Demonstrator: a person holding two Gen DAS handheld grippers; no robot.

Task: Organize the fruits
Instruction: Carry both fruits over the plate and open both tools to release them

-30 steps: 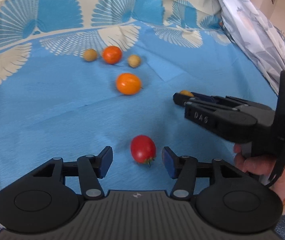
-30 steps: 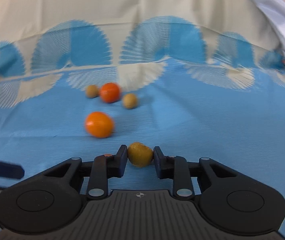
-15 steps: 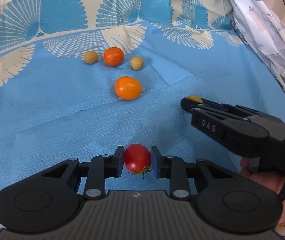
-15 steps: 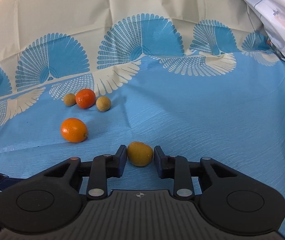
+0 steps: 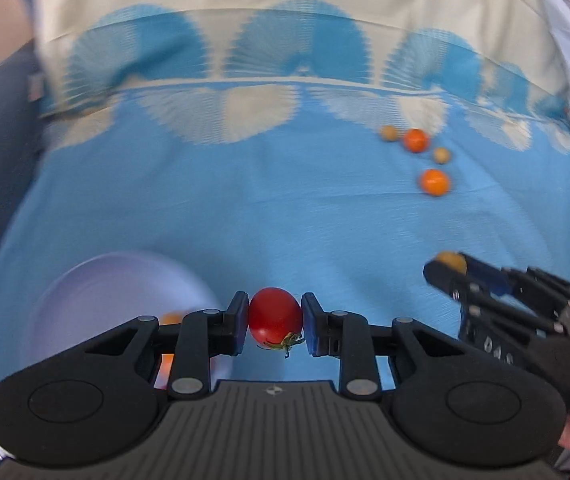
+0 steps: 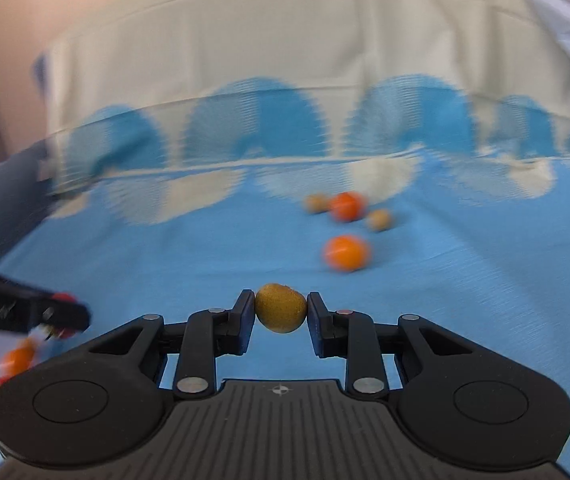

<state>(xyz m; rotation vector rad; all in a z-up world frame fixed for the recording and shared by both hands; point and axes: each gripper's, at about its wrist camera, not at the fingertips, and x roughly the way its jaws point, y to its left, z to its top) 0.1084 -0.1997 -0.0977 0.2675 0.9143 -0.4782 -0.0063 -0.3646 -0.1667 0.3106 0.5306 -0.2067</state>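
Item: carrying step, both hands loaded. The left gripper was clamped on a red tomato, raised off the blue cloth beside the pale bowl. The tomato's long axis ran roughly upright between the pads, its green stem end low and toward the camera. The right gripper pinched a small yellow-brown fruit. Judged next: bring each over the bowl, then release. Four fruits lay loose beyond.

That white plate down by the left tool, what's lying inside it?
On the white plate at least one orange fruit shows. The left tool, gripping a red tomato, covers the rest of the plate.
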